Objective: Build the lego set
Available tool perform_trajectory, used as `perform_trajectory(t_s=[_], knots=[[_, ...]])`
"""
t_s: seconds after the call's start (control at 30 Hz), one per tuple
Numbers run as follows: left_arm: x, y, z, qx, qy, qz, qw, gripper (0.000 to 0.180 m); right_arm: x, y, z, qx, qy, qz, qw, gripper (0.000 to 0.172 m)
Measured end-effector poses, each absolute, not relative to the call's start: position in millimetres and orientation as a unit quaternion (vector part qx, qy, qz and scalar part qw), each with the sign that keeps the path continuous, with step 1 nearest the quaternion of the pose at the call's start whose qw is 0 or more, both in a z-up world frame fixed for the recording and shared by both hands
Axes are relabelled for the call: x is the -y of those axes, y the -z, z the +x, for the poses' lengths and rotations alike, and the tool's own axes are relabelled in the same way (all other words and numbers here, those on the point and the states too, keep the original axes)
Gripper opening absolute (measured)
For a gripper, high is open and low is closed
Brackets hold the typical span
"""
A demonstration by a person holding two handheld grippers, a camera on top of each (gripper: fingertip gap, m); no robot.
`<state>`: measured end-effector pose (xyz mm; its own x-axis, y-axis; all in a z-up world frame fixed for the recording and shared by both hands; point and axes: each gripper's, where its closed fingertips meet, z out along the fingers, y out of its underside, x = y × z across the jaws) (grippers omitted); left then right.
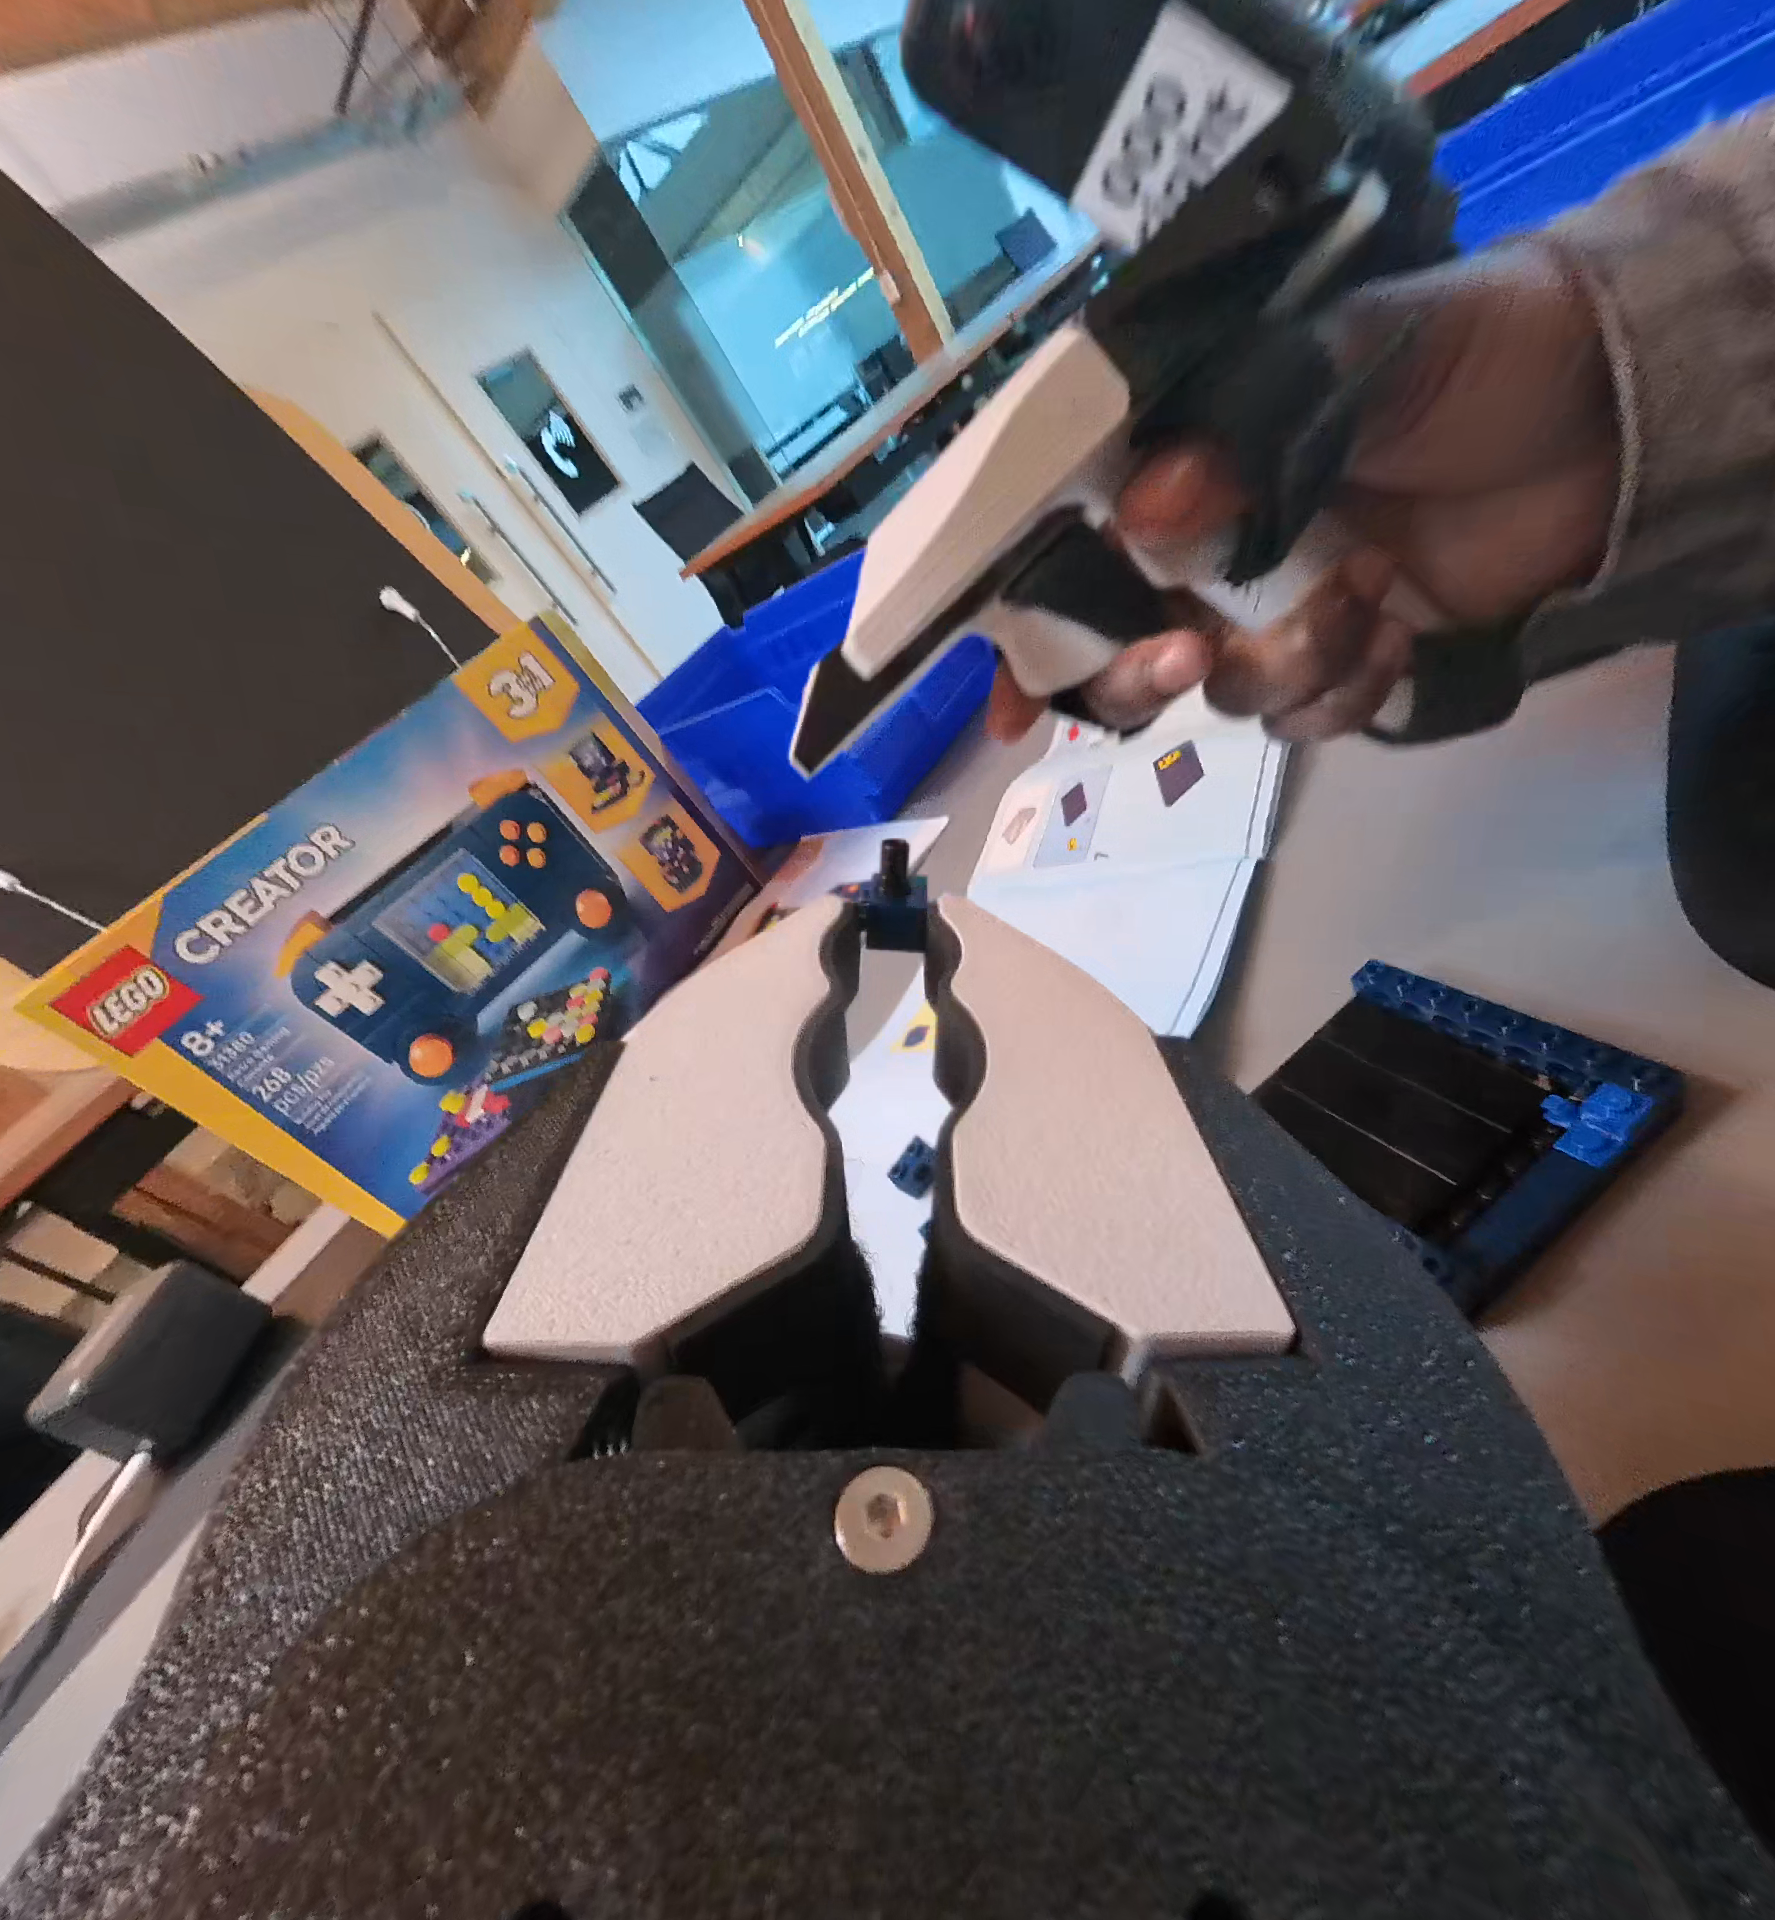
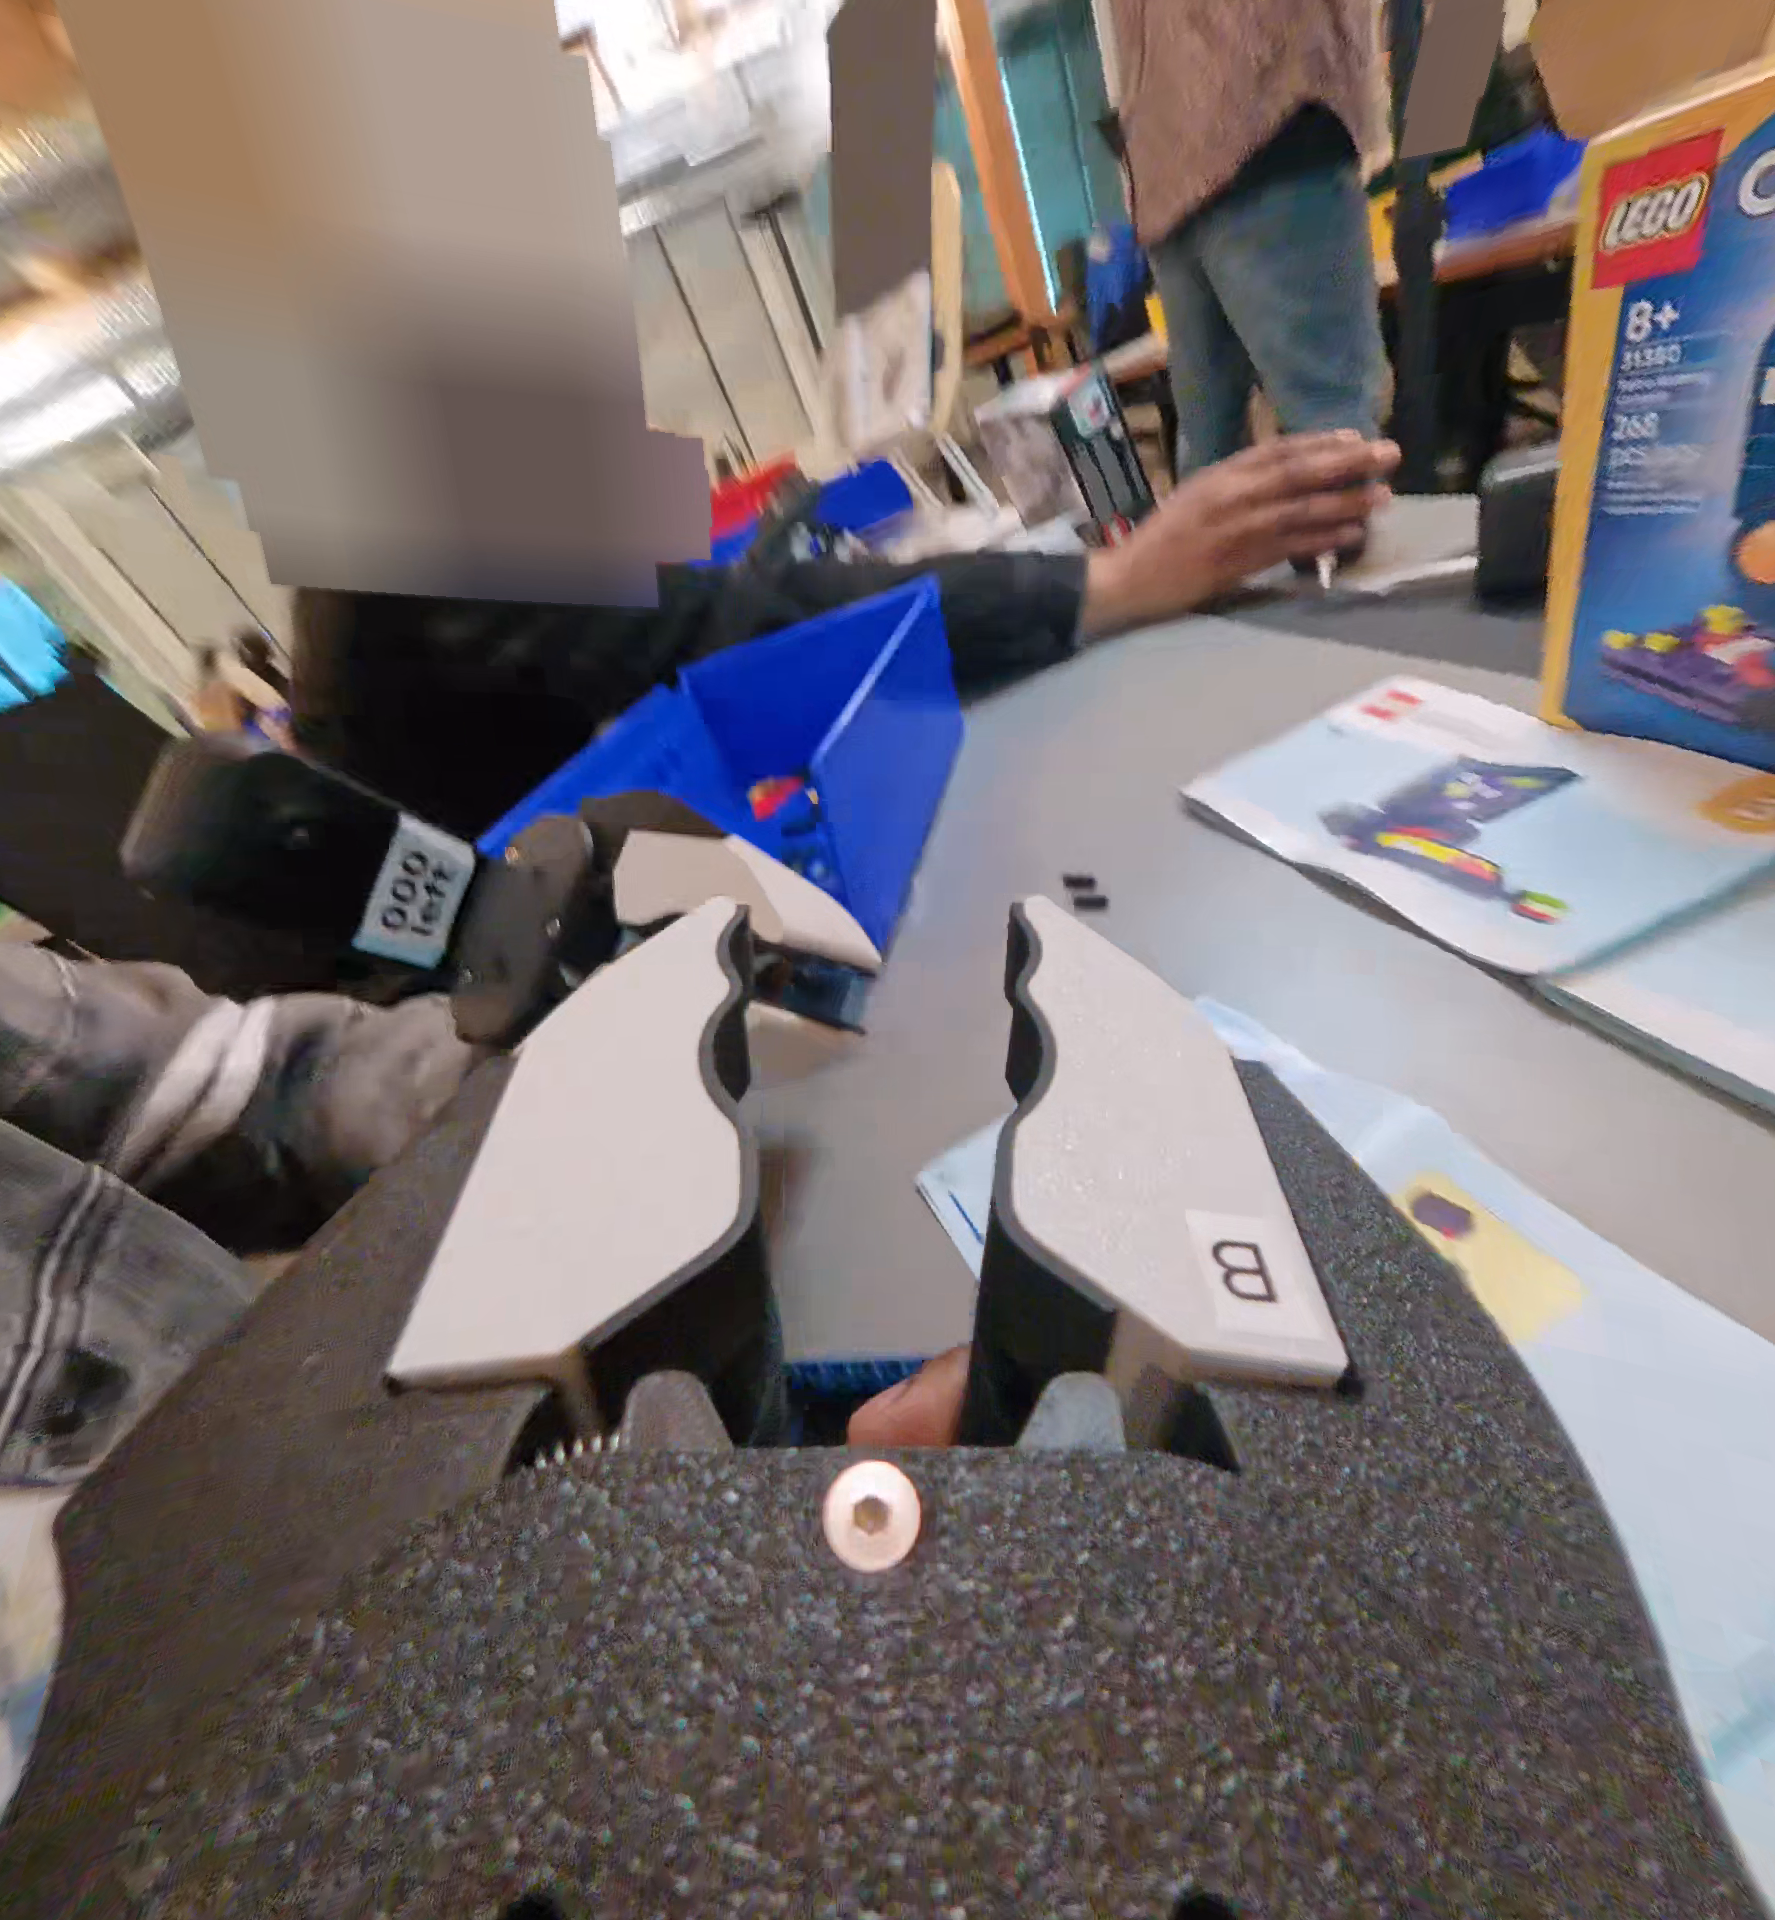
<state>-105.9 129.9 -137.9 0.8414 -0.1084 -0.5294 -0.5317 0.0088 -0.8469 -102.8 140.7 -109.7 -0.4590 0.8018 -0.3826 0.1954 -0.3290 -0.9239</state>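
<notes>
Dark-blue brick with black peg [image 1: 891,914] clamped in your left gripper [image 1: 889,920]; right gripper [image 2: 875,940] agape over grey table [image 2: 1122,727], blue bin [image 2: 862,748] just beyond.

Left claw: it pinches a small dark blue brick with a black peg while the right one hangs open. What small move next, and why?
Probably hold the left claw steady. The dark blue brick sits only at the very fingertips, and the right claw is open and empty, apart from it above the grey table, so nothing else supports the piece.
</notes>
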Motion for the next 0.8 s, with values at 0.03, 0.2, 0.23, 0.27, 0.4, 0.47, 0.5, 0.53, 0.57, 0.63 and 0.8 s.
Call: perform_trajectory(t_s=[0.03,0.2,0.23,0.27,0.4,0.47,0.5,0.53,0.57,0.63,0.8], knots=[[-130,137,-106,-0.236,-0.16,-0.683,0.673,0.011,-140,113,-105,0.521,-0.68,-0.463,0.226,0.048],[-129,135,-98,-0.257,-0.148,-0.666,0.684,0.011,-128,136,-104,0.516,-0.708,-0.443,0.19,0.05],[-129,135,-97,-0.258,-0.151,-0.664,0.685,0.011,-127,136,-103,0.512,-0.717,-0.437,0.177,0.05],[-130,135,-97,-0.261,-0.153,-0.662,0.685,0.011,-125,133,-101,0.506,-0.731,-0.428,0.162,0.049],[-132,138,-97,-0.27,-0.163,-0.665,0.677,0.011,-125,124,-96,0.485,-0.757,-0.415,0.137,0.041],[-132,138,-98,-0.275,-0.181,-0.662,0.674,0.011,-120,130,-96,0.499,-0.749,-0.418,0.123,0.041],[-132,137,-98,-0.281,-0.196,-0.657,0.672,0.011,-116,132,-95,0.508,-0.746,-0.416,0.111,0.041],[-132,135,-99,-0.288,-0.214,-0.648,0.671,0.011,-112,133,-94,0.517,-0.744,-0.411,0.1,0.041],[-131,133,-97,-0.296,-0.233,-0.637,0.673,0.011,-107,133,-92,0.524,-0.745,-0.402,0.09,0.039],[-128,127,-91,-0.321,-0.262,-0.605,0.679,0.011,-101,127,-86,0.523,-0.763,-0.374,0.068,0.029],[-124,120,-82,-0.346,-0.284,-0.57,0.689,0.011,-98,114,-75,0.475,-0.812,-0.337,-0.024,0.022]])
